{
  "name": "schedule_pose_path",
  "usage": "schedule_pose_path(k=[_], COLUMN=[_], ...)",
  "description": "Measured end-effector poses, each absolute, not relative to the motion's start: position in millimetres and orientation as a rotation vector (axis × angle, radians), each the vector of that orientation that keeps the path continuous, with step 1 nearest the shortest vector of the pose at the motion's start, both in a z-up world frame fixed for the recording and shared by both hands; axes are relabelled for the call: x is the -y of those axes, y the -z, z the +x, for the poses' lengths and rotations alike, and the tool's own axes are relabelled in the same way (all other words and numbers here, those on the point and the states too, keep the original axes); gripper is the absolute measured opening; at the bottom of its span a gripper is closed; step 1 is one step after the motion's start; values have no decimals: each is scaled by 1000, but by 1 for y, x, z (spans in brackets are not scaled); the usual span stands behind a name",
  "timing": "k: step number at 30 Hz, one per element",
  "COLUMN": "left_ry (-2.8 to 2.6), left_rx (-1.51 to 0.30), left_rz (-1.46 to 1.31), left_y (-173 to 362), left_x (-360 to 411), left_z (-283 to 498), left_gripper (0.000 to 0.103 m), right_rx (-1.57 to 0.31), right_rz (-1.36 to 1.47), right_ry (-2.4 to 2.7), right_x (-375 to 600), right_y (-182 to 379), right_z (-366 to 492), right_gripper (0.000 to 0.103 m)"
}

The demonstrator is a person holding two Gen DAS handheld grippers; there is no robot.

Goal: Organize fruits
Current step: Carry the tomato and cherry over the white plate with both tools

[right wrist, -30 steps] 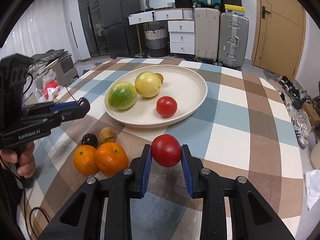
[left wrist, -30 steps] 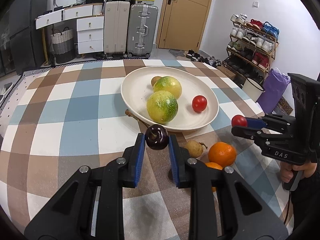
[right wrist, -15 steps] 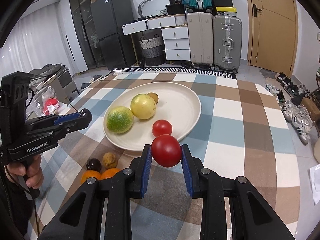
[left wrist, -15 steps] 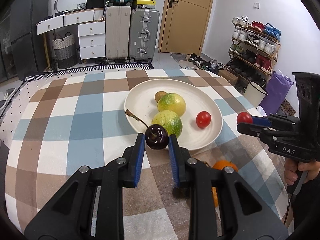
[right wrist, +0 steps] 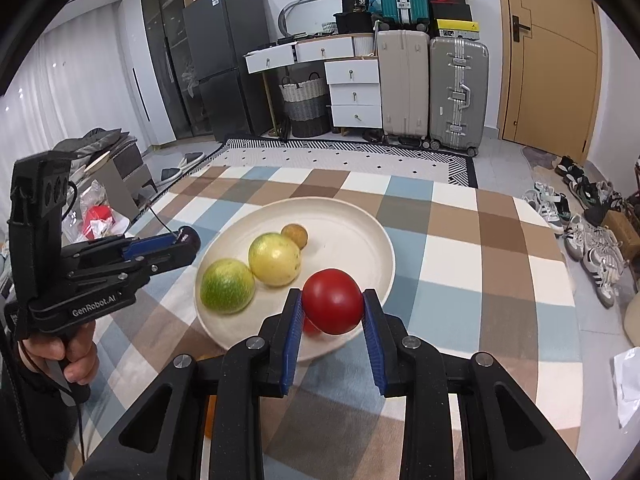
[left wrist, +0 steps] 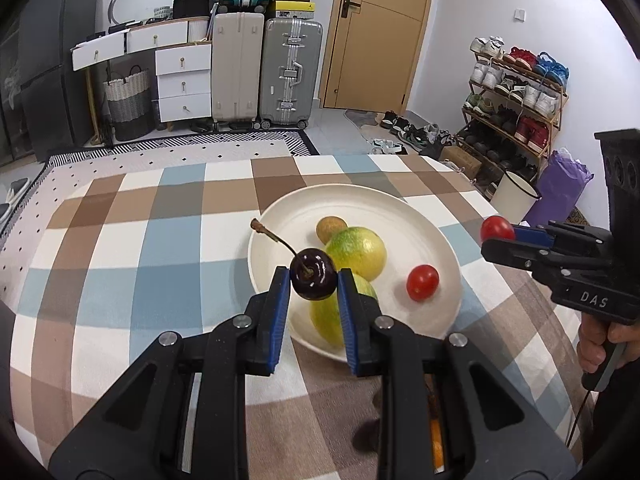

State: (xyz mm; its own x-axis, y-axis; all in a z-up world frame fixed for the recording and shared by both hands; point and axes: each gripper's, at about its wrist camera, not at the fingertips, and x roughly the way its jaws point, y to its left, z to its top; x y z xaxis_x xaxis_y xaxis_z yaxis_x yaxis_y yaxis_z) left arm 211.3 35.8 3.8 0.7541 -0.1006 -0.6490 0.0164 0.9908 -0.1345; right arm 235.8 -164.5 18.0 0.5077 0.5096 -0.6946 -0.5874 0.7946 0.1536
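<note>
My left gripper (left wrist: pixel 313 280) is shut on a dark cherry (left wrist: pixel 313 279) with a long stem, held above the near left edge of the white plate (left wrist: pixel 384 204). My right gripper (right wrist: pixel 333 302) is shut on a red tomato (right wrist: pixel 333 300), held above the plate's near rim (right wrist: pixel 376 232). On the plate lie two green-yellow round fruits (left wrist: pixel 356 253), a small brown fruit (left wrist: pixel 331 229) and a second red tomato (left wrist: pixel 422 282). In the right wrist view the left gripper (right wrist: pixel 188 240) is at the left of the plate. In the left wrist view the right gripper (left wrist: pixel 498 236) is at the right.
The plate sits on a checked tablecloth (left wrist: pixel 120 240). An orange (left wrist: pixel 436 440) shows partly behind my left gripper's fingers. Suitcases (left wrist: pixel 290 72) and drawers stand behind the table, a shoe rack (left wrist: pixel 516 92) at the right.
Both grippers have risen and moved further over the plate, each still holding its fruit. The fruits on the cloth have dropped out of sight below the fingers.
</note>
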Motion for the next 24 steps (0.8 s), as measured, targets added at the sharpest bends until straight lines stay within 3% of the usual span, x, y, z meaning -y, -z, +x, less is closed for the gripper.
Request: schedule_pose_path(k=[24], left_ry=[29], left_rx=[-764], left_rz=[-82], left_y=[32], left_x=[-43], left_z=[249], left_gripper=[21], right_rx=[-852], right_rz=[-144], right_ry=[-657], right_x=[145], right_y=[17], right_z=[280], right_gripper=[30])
